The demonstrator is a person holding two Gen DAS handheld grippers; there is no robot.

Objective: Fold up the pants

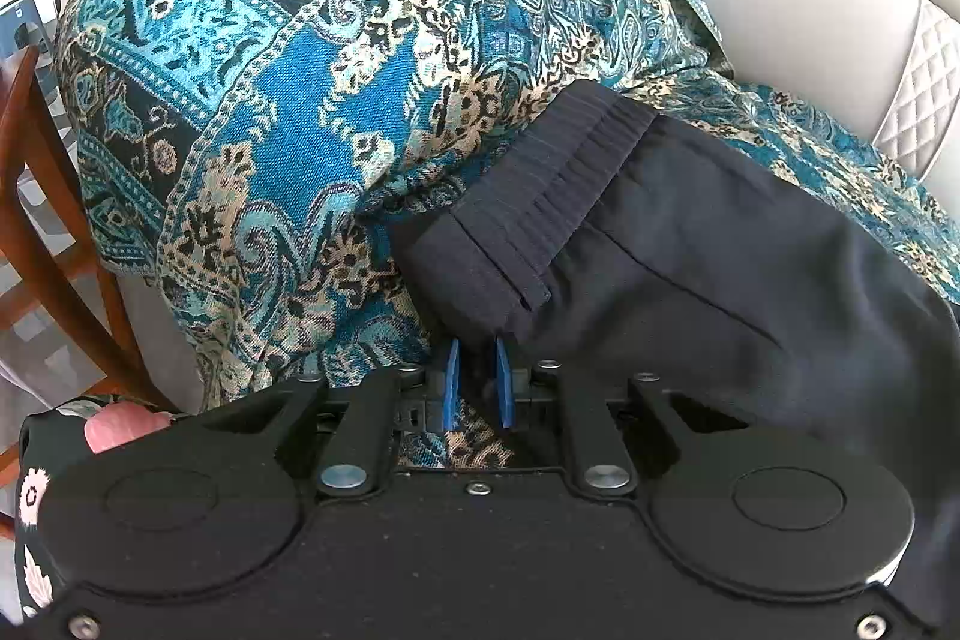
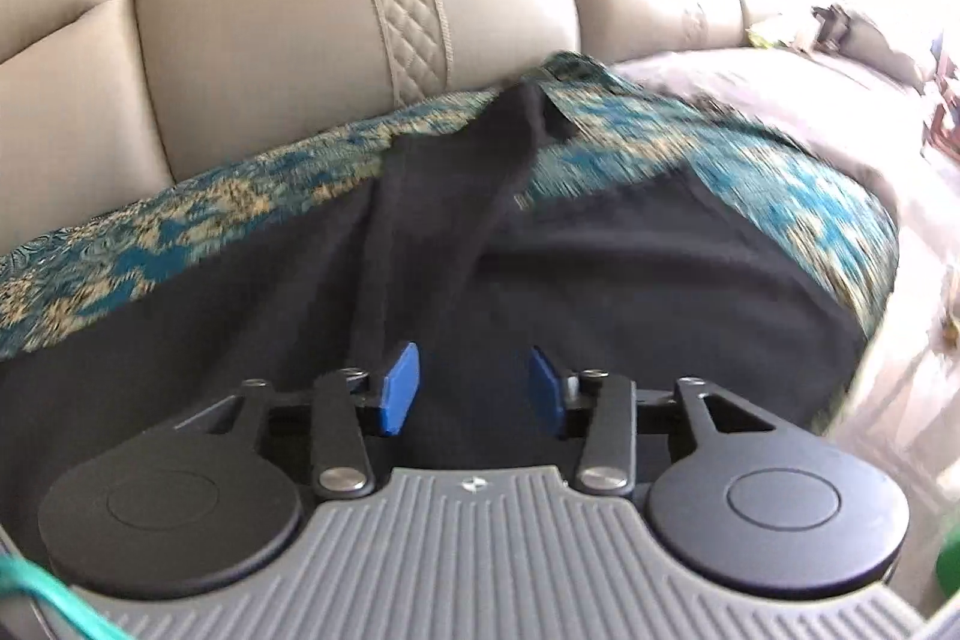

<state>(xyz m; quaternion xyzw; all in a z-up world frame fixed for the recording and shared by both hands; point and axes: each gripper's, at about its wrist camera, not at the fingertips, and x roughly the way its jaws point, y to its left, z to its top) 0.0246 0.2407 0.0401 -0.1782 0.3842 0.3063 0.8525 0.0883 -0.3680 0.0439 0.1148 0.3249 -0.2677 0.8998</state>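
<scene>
Black pants (image 1: 690, 244) lie on a teal patterned throw (image 1: 288, 88) over a sofa. The elastic waistband (image 1: 564, 172) points up and left in the left wrist view. My left gripper (image 1: 477, 343) has its blue pads close together, pinching the folded waistband corner. In the right wrist view the pants (image 2: 600, 280) spread wide, with one leg (image 2: 480, 160) running up toward the sofa back. My right gripper (image 2: 474, 370) is open, its blue pads apart just above the black cloth, holding nothing.
The beige leather sofa back (image 2: 300, 40) rises behind the throw (image 2: 150, 244). A wooden chair frame (image 1: 36, 196) stands at the left of the sofa. A pale blanket (image 2: 888, 370) lies at the right. The right view is motion-blurred.
</scene>
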